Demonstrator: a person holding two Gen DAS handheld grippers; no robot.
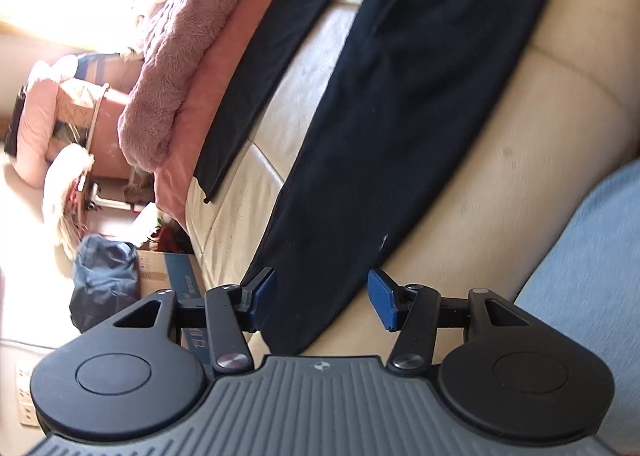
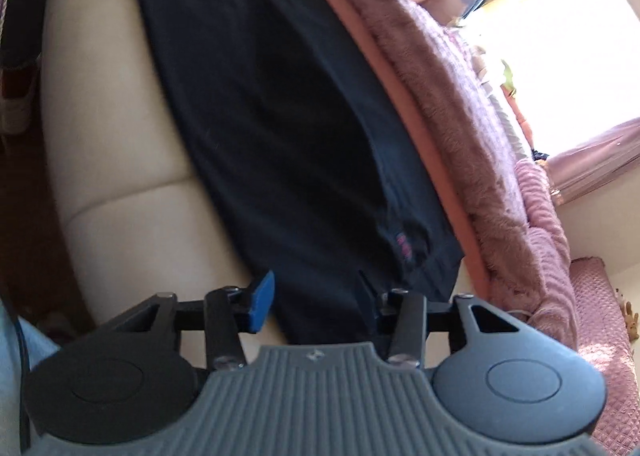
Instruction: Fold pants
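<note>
My left claw (image 1: 322, 298) is spread wide with nothing between its blue pads (image 1: 383, 298); the hem end of one leg of the black pants (image 1: 400, 104) runs straight into the gap between them. The leg's two long edges pass just inside each pad, and I cannot tell if they touch. Ahead of this claw the leg stretches away over the cream sofa cushion (image 1: 500, 192), with bare cushion beyond my right-hand pad. Off my left-hand pad lies a strip of bare cushion, then the second leg, whose hem ends partway down, and past it a pink fluffy blanket (image 1: 172, 68).

My right claw (image 2: 316, 300) is also released, its pads apart over the waist end of the pants (image 2: 280, 136). The waistband corner lies just ahead of the right-hand finger, close by the pink blanket (image 2: 440, 88). Beyond the left-hand pad (image 2: 262, 296) there is open cream cushion (image 2: 120, 176) up to its seam.
</note>
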